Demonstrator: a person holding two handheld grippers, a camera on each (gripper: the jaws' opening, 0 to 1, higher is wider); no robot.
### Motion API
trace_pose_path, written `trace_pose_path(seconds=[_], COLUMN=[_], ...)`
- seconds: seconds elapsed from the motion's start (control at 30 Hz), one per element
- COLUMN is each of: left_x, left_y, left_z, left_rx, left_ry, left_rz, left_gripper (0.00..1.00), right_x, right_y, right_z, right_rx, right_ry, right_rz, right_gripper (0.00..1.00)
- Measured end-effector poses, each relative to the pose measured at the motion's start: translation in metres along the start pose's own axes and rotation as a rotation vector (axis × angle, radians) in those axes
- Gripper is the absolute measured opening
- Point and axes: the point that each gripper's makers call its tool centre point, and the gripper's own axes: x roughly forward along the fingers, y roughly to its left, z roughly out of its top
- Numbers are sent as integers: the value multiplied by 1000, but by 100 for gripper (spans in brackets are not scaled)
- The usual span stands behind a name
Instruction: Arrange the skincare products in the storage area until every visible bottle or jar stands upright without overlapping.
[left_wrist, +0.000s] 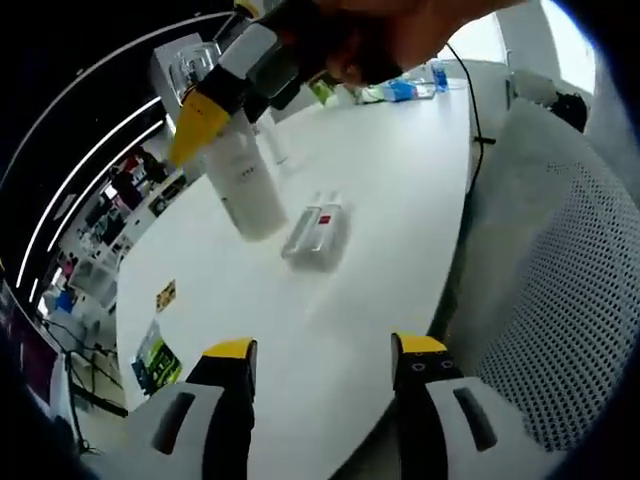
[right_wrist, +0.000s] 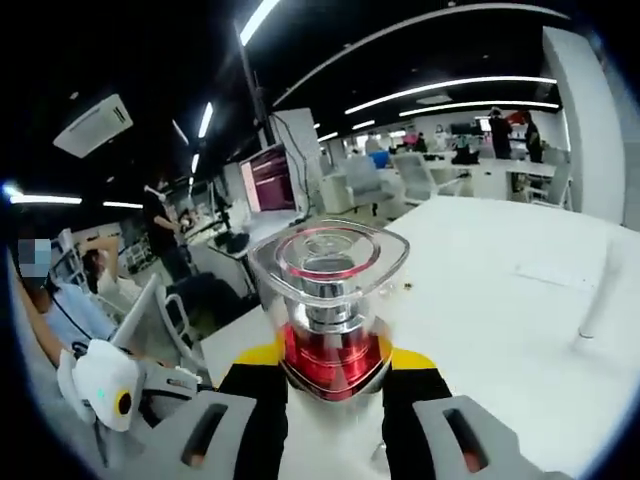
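Presently, the right gripper (right_wrist: 330, 385) is clamped on a red bottle with a clear faceted cap (right_wrist: 328, 300), the jaws closed against its lower red body and the bottle carried upright between them. In the left gripper view the same gripper enters from the top, a hand (left_wrist: 400, 35) behind it, its yellow tip (left_wrist: 200, 125) just beside or touching the neck of a tall white bottle (left_wrist: 243, 180) that looks tilted, though the camera's roll makes this uncertain. The left gripper (left_wrist: 320, 365) hangs near the table edge with its jaws spread wide and nothing between them.

Assessment of the step in hand: the red bottle should be lowered squarely onto bare white table (left_wrist: 380, 200), base flat, well apart from the white bottle so the two do not overlap, and the jaws parted only once it stands by itself. The free gripper could steady the white bottle if it leans.

Just beyond the white bottle, a small silver box with a red mark (left_wrist: 315, 232) lies flat on the table; it needs standing up or a wide berth. Further off, blue-and-green packets (left_wrist: 395, 90) sit at the table's far end, and a black cable (left_wrist: 472, 100) runs along the edge. A mesh chair back (left_wrist: 570, 290) stands near the left gripper. Seated people and desks lie beyond.
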Motion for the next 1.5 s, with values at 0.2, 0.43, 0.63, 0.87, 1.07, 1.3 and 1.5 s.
trace_pose_path(seconds=[0.2,0.43,0.63,0.87,1.07,1.3,1.5], left_x=[0,0,0,-1,0,1,-1], left_y=[-5,-6,-3,-3,-5,-5,2], left_z=[0,-2,-4,-3,-6,-7,-6], left_rx=[13,8,-19,-39,-36,-34,-47], left_ry=[-1,8,17,7,20,36,26], left_rz=[-20,-28,-16,-13,-24,-24,5], left_gripper=[57,53,52,53,51,45,43], right_x=[-8,-12,-20,-26,-32,-46,-50], right_y=[-9,-23,-32,-42,-53,-70,-87], right_z=[2,-2,-2,-2,-6,-11,-8], right_rx=[-4,10,4,10,31,50,55], right_ry=[-3,6,12,7,2,5,8], right_rz=[-14,-40,-52,-69,-81,-117,-102], right_gripper=[31,31,31,31,31,31,31])
